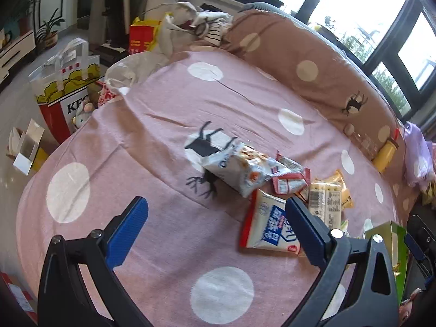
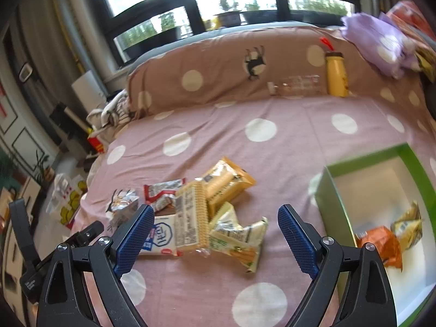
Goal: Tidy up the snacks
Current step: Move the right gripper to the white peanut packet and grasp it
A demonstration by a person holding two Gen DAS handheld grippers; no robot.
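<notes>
Seven snack packets point(image 2: 207, 212) piled mid-frame on bed point(image 2: 286, 147). Two packets point(image 2: 392, 237) inside green box point(image 2: 331, 190), right. Left claw point(image 1: 216, 227), right claw point(image 2: 212, 230): both spread, empty.

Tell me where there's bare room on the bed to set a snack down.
Free: the pink sheet between the snack pile and the brown pillow, and the stretch left of the pile. Crowded: the pile itself, beside the green box.

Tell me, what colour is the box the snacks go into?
The box is green outside, white inside; the right wrist view shows it best.
</notes>
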